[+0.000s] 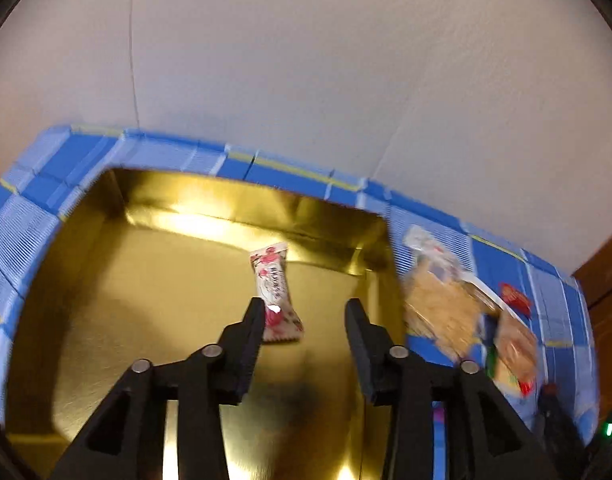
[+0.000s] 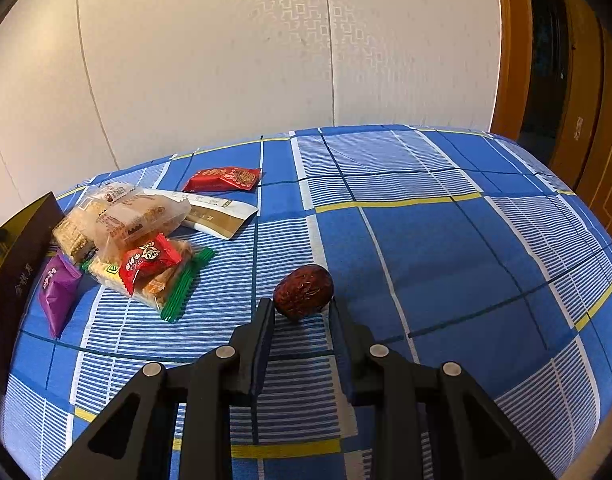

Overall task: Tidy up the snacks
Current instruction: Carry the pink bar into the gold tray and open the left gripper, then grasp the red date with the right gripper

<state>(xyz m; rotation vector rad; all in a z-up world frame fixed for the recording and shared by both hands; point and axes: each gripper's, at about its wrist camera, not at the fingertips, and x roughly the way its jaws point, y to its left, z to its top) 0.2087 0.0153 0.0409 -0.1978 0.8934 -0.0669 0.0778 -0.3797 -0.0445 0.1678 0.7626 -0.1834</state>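
In the left wrist view my left gripper (image 1: 306,306) is open above a gold tray (image 1: 146,300). A pink and white wrapped candy (image 1: 275,292) lies in the tray, just beside the left finger, not held. In the right wrist view my right gripper (image 2: 302,306) is open, its fingertips on either side of a dark red dried date (image 2: 304,290) that lies on the blue checked cloth (image 2: 426,240). A pile of wrapped snacks (image 2: 126,232) lies to the left, with a red candy (image 2: 148,260), a purple packet (image 2: 58,292) and a red packet (image 2: 222,179).
The tray's dark outer wall (image 2: 14,280) stands at the far left of the right wrist view. A white and gold sachet (image 2: 214,212) lies by the pile. Cracker packets (image 1: 446,304) lie right of the tray. A white wall is behind, a wooden door (image 2: 566,100) at right.
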